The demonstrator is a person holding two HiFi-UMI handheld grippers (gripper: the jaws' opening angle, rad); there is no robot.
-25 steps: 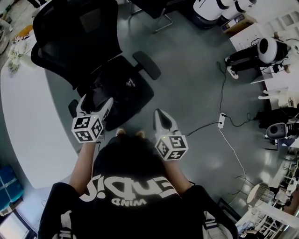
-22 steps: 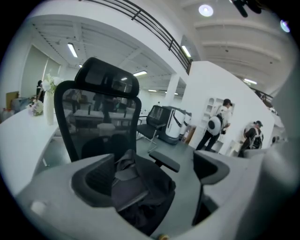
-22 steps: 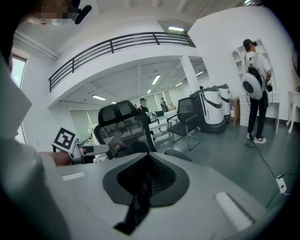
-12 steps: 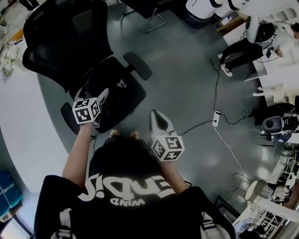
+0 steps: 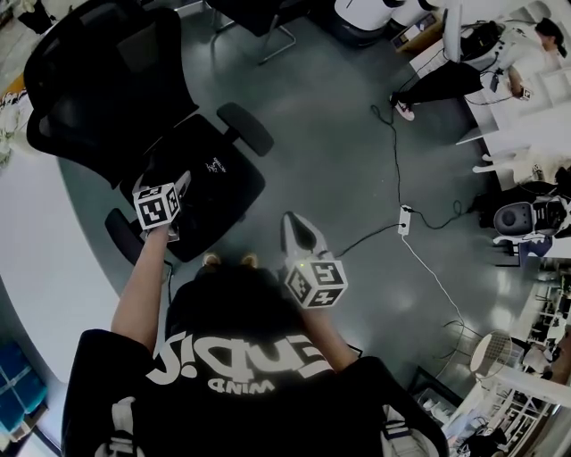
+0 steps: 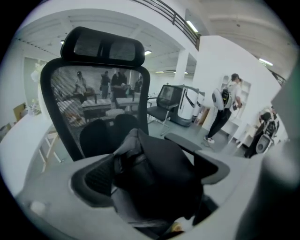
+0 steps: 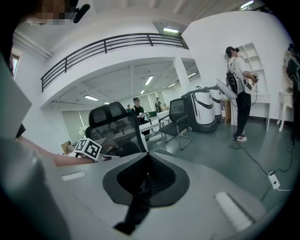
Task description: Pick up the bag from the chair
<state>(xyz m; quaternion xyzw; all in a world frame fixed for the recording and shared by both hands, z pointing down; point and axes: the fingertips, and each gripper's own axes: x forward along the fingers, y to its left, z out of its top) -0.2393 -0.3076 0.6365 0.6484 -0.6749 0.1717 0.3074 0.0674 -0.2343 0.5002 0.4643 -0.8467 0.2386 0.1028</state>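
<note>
A black bag (image 6: 154,178) lies slumped on the seat of a black mesh-backed office chair (image 5: 107,89); in the head view the bag (image 5: 210,178) shows a small white logo. My left gripper (image 5: 183,181) hangs over the near left part of the seat, pointing down at the bag. Its jaws have just been opening and now stand wide, with the bag low between them (image 6: 154,187) and no pad pressing on it. My right gripper (image 5: 293,223) is off the chair's right side over the floor, its jaws (image 7: 146,176) together with nothing in them.
A white curved table (image 5: 36,259) runs along the left of the chair. On the grey floor lies a power strip (image 5: 403,219) with trailing cables. A second chair (image 5: 259,18) and white machines (image 5: 366,9) stand behind. A person (image 5: 446,76) stands at the far right.
My left gripper has moved forward and down over the chair seat, closer to the bag. The right gripper has shifted only slightly.
</note>
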